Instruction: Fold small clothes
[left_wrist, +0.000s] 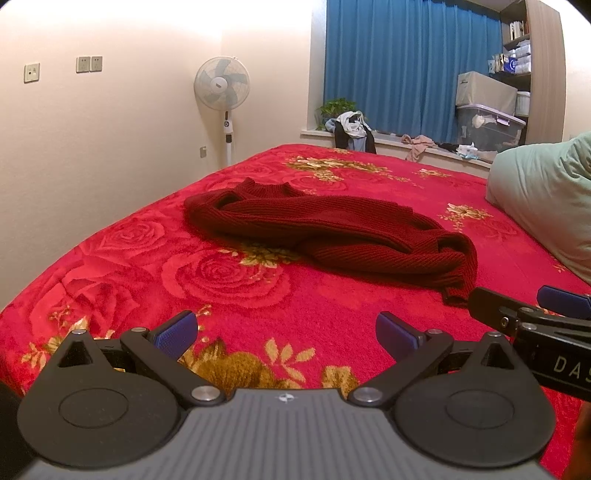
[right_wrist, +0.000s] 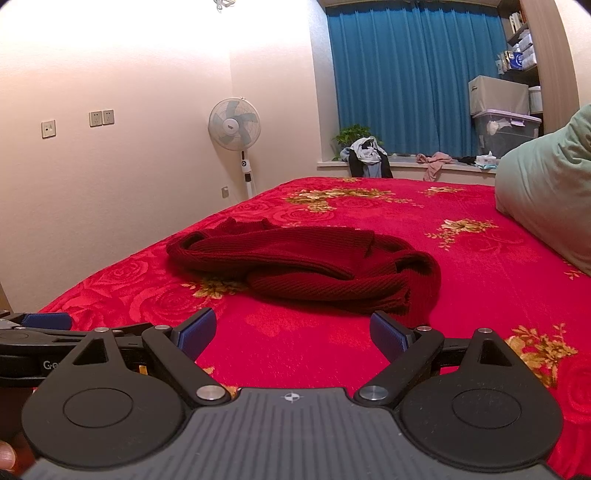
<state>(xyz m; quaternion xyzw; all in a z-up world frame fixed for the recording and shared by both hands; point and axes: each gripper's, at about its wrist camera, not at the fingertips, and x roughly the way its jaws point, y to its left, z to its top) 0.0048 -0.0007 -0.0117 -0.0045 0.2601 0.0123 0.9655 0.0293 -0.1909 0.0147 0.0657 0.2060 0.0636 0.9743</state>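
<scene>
A dark red knitted sweater (left_wrist: 325, 232) lies crumpled on the red floral bedspread (left_wrist: 221, 295), its collar toward the far left. It also shows in the right wrist view (right_wrist: 306, 269). My left gripper (left_wrist: 286, 332) is open and empty, hovering over the bedspread short of the sweater. My right gripper (right_wrist: 291, 332) is open and empty, its right fingertip close to the sweater's near edge. The right gripper shows at the right edge of the left wrist view (left_wrist: 532, 314). The left gripper shows at the left edge of the right wrist view (right_wrist: 40, 325).
A pale green pillow (left_wrist: 546, 199) lies on the bed's right side. A standing fan (left_wrist: 222, 88) is by the far wall. Beyond the bed, a window ledge holds loose clothes (left_wrist: 352, 129), a plant and storage boxes (left_wrist: 487, 122) before a blue curtain (left_wrist: 406, 62).
</scene>
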